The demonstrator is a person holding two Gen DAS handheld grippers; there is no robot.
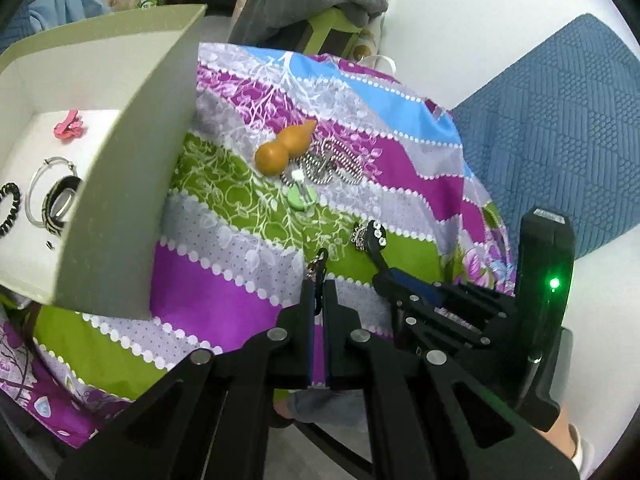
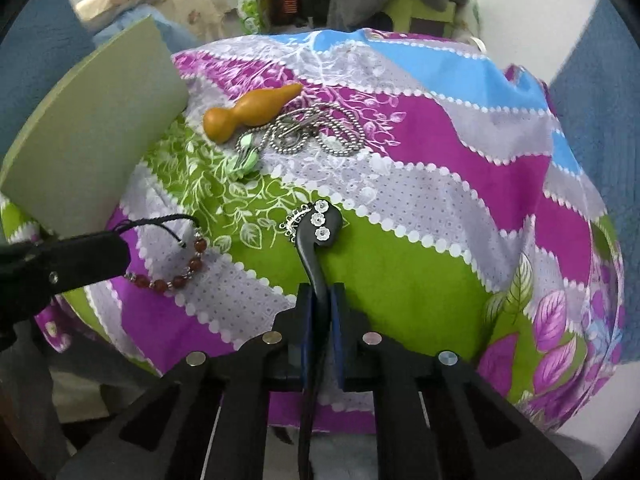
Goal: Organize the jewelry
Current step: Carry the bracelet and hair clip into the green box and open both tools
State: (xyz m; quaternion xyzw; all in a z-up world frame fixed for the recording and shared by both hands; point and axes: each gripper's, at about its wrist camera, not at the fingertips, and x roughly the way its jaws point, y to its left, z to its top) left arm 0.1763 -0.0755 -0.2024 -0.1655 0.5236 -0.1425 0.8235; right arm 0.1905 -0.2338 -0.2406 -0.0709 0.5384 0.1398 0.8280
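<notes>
My left gripper (image 1: 319,286) pinches a red bead bracelet (image 2: 176,270) (mostly hidden behind my fingers). My right gripper (image 2: 320,294) clamps a black hair stick (image 2: 320,236), its tail cut off below. Beyond lie a gourd (image 1: 284,148), ball chain (image 2: 320,130), and a grey-green box (image 1: 120,184) to the left.

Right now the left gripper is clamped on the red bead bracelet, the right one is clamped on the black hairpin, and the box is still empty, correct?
Not quite: the box is not empty. The left wrist view shows a pink clip, bangles and a black coil tie inside. The left gripper does clamp the red bead bracelet, and the right gripper the black hairpin.
</notes>
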